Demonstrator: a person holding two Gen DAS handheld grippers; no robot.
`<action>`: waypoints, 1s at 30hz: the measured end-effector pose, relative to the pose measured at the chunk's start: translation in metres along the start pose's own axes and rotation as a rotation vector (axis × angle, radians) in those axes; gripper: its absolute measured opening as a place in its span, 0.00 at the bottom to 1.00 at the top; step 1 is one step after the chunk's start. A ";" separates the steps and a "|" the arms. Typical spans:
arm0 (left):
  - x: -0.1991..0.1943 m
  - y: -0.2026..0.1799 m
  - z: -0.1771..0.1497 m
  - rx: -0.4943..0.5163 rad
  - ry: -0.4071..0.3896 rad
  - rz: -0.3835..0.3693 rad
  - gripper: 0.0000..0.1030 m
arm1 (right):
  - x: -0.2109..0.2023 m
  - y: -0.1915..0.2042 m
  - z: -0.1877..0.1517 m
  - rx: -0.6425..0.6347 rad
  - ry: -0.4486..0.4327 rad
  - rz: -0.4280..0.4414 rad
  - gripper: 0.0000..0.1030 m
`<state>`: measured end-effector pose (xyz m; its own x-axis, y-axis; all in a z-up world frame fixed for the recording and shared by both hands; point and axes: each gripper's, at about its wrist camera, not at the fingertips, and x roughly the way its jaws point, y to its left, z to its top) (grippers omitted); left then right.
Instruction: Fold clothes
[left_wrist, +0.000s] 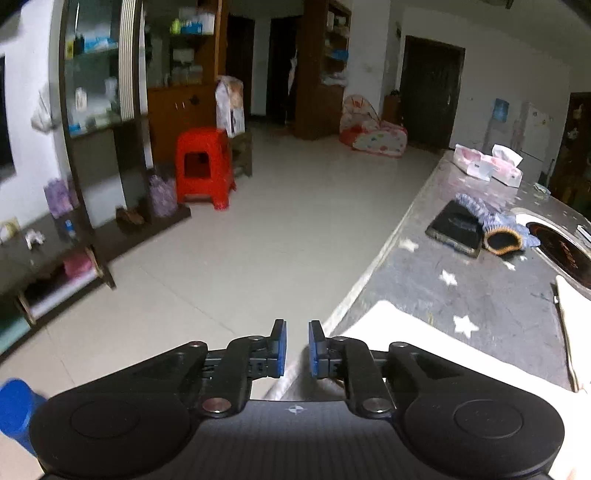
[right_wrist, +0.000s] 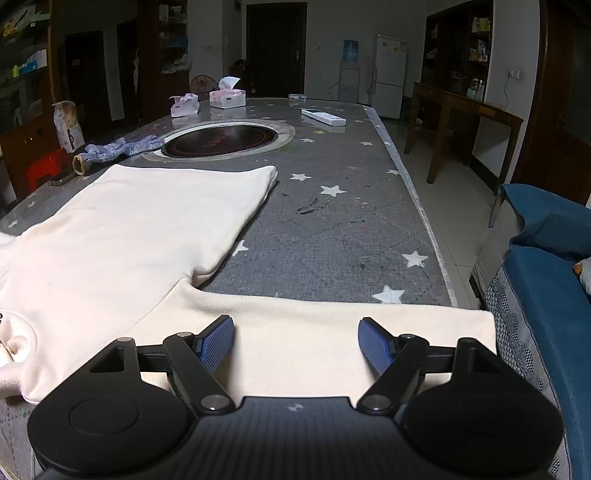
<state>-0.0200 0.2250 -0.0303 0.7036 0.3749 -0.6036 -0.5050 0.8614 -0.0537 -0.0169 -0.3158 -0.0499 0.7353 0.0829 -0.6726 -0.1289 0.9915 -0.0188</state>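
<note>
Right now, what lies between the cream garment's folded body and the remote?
Only bare star-print tablecloth between garment and remote, in the right wrist view.

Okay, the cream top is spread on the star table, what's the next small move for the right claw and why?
Probably lower the right claw onto the sleeve beneath it and close. It stands open with nothing gripped, and that sleeve still lies stretched out from the cream top, unfolded. The left claw is off the table's edge.
</note>
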 end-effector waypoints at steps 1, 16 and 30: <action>-0.004 -0.002 0.002 0.001 -0.012 -0.013 0.14 | 0.000 0.000 0.000 0.000 0.000 0.000 0.74; -0.031 -0.161 -0.024 0.176 0.135 -0.742 0.13 | 0.001 0.000 -0.001 0.010 -0.001 -0.002 0.75; -0.003 -0.154 -0.028 0.147 0.196 -0.653 0.10 | 0.001 -0.003 -0.001 0.007 -0.005 0.007 0.77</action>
<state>0.0413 0.0814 -0.0426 0.7299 -0.2926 -0.6178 0.0735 0.9321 -0.3546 -0.0167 -0.3184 -0.0515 0.7379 0.0905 -0.6688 -0.1295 0.9915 -0.0088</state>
